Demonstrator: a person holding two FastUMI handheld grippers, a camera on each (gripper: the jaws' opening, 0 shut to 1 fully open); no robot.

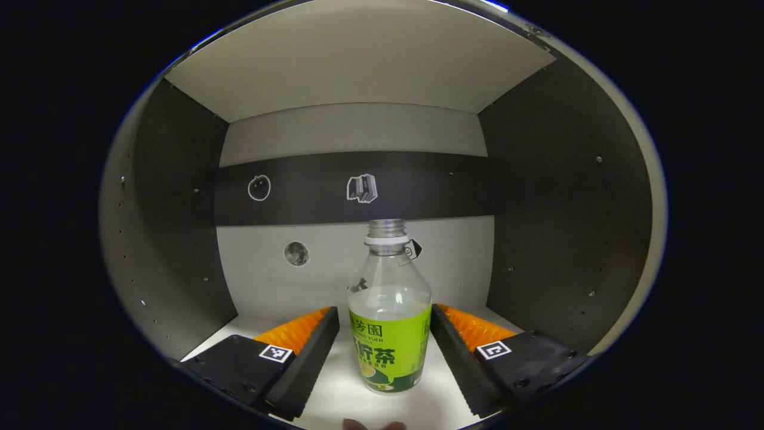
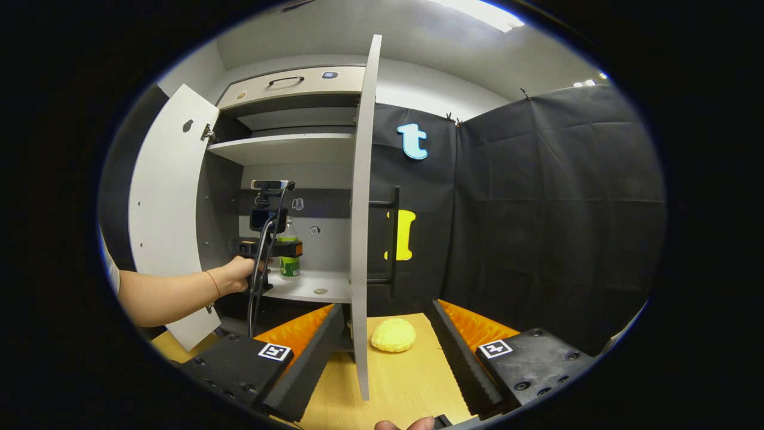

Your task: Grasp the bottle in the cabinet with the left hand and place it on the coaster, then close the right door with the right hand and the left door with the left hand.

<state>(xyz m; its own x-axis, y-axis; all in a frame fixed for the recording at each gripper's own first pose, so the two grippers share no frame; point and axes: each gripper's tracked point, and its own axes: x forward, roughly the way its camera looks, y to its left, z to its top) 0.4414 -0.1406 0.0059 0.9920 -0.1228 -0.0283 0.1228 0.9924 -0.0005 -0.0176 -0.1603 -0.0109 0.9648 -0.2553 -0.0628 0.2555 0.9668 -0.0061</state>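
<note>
- Your left gripper (image 1: 385, 337) has its jaws spread, and the bottle (image 1: 391, 316) stands upright between them on the cabinet shelf (image 1: 334, 388), touching neither.
- Your right gripper (image 2: 387, 340) has its jaws spread too; the right door's (image 2: 361, 239) edge and a yellow coaster (image 2: 393, 334) on the tabletop (image 2: 406, 382) lie between them.

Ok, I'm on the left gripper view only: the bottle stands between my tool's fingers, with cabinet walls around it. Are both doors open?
Observer: Yes. In the right gripper view the left door and the right door both stand open.
Operator: Where's the coaster?
Observer: A yellow round pad, likely the coaster, lies on the wooden table in front of the cabinet, just right of the right door's edge in that view.
</note>
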